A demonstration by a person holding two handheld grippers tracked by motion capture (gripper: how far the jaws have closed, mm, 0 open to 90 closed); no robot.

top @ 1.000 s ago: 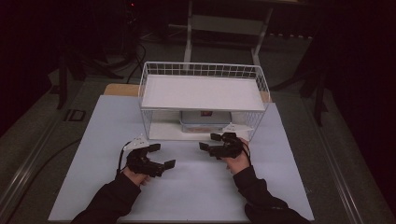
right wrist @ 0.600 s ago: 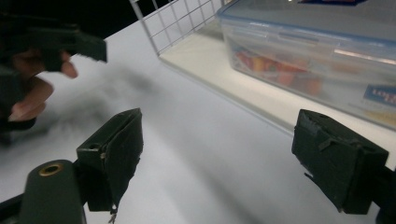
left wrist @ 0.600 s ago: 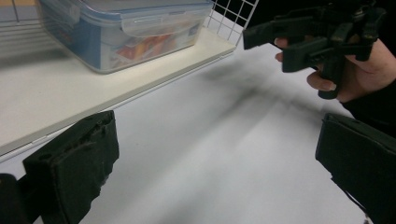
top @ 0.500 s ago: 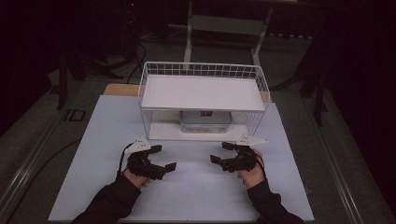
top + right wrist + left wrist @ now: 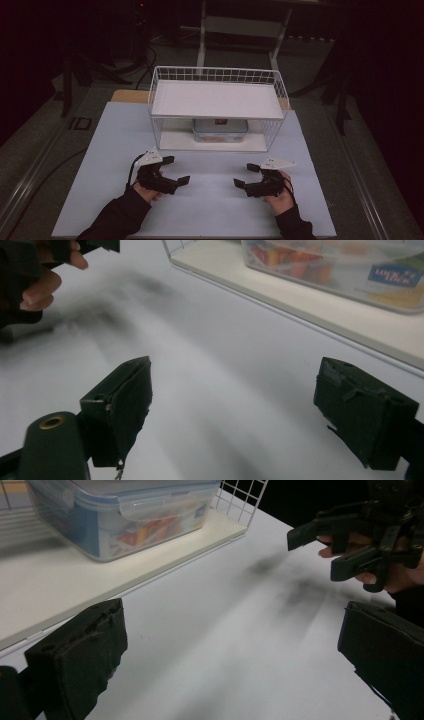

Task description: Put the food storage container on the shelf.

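At the desk's near edge, we hold the left tool and right tool with jaws apart and empty, the right's jaws having just widened. Beyond, under the white wire shelf, sits the plastic food box, its contents a colourful blur.

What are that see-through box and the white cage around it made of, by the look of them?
The box looks like clear glossy plastic: its colourful contents show through the walls, and a moulded clip latches the lid. The cage looks like thin metal wire with a white coating, a grid of fine rods; its shelves are flat matt white boards, material hard to tell.
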